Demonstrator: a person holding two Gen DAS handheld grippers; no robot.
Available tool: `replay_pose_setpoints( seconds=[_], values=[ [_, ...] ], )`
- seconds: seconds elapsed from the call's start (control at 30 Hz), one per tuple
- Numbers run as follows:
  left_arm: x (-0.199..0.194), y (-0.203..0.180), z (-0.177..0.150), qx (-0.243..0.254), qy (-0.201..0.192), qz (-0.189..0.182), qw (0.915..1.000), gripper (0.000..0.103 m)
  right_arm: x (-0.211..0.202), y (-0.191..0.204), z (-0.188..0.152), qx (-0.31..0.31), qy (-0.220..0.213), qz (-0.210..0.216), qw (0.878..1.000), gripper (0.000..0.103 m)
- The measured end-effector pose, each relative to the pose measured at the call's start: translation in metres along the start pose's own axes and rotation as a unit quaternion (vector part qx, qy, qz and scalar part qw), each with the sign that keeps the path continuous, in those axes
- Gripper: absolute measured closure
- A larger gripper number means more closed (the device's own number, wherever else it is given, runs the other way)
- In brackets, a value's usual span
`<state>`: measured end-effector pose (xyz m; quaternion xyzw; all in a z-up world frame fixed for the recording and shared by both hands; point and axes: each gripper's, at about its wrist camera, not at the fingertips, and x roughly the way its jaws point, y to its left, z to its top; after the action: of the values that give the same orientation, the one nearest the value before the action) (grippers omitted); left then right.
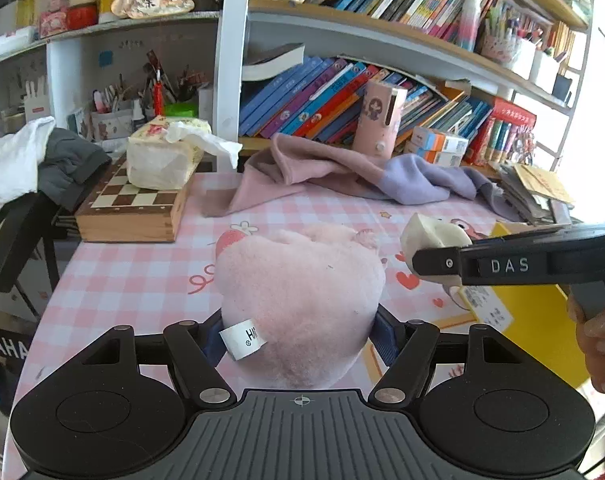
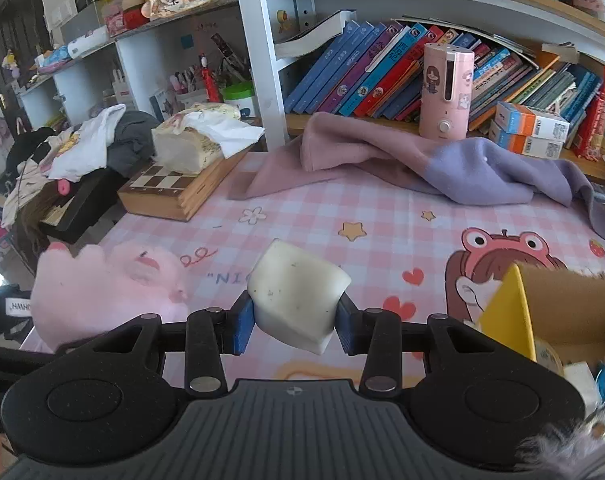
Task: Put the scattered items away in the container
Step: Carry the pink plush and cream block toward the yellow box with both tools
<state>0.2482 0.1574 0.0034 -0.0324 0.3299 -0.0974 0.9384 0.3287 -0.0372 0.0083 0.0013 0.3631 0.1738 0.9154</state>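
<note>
A pink-checked worktop point(image 2: 302, 208) stretched below crowded bookshelves point(image 1: 382, 92) — a pink and lilac cloth point(image 2: 382, 160) crumpled along its far edge. At its right side stood a yellow cardboard container point(image 2: 542, 304). The left gripper point(image 1: 300, 336) clasped a pink plush toy point(image 1: 298, 292) above the worktop. The right gripper point(image 2: 295, 322) pinched a white block point(image 2: 298, 292) between blue pads — just beside the container.
</note>
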Motion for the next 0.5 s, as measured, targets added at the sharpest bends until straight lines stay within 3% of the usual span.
replay_pose_setpoints(
  seconds=[0.27, 0.5],
  values=[
    [-0.043, -0.005, -0.022, -0.008, -0.005, -0.016, 0.9998, 0.033, -0.05, 0.019, -0.035, -0.037, -0.019, -0.004, 0.999, 0.064],
    [-0.073, -0.014, -0.051, -0.008, 0.011, -0.036, 0.9993, 0.033, -0.088, 0.032, -0.075, -0.03, -0.003, 0.002, 1.0, 0.064]
  ],
)
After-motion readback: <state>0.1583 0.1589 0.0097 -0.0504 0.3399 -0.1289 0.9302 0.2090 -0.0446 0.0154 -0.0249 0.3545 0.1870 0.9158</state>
